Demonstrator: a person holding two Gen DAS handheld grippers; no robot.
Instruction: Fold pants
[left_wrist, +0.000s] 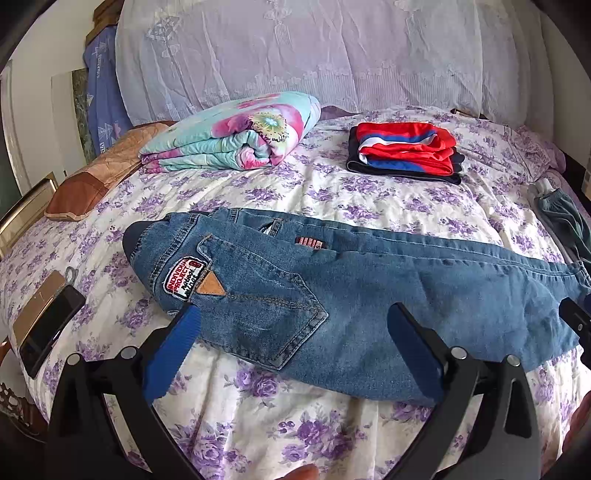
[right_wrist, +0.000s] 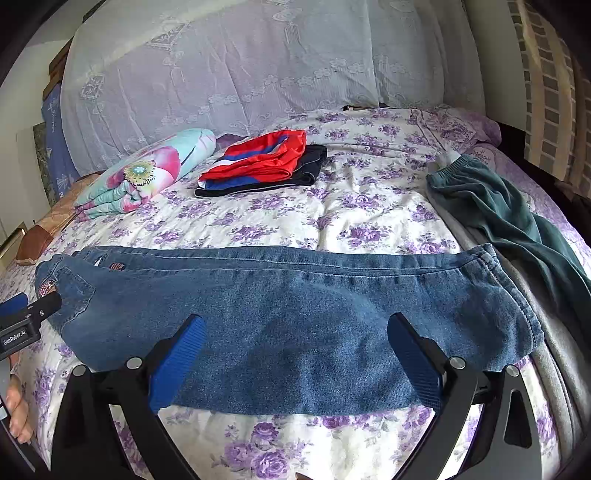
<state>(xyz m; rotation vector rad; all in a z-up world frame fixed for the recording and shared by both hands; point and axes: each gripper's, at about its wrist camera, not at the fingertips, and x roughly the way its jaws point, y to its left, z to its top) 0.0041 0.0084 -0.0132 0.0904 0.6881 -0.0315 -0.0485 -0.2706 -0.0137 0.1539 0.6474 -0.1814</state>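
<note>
Jeans (left_wrist: 369, 295): lie flat on the bed (left_wrist: 332, 435), long axis left-right, waist toward your left, cuffs right.
Left gripper (left_wrist: 291, 325): jaws spread above the seat.
Right gripper (right_wrist: 295, 332): jaws spread above the legs.
</note>
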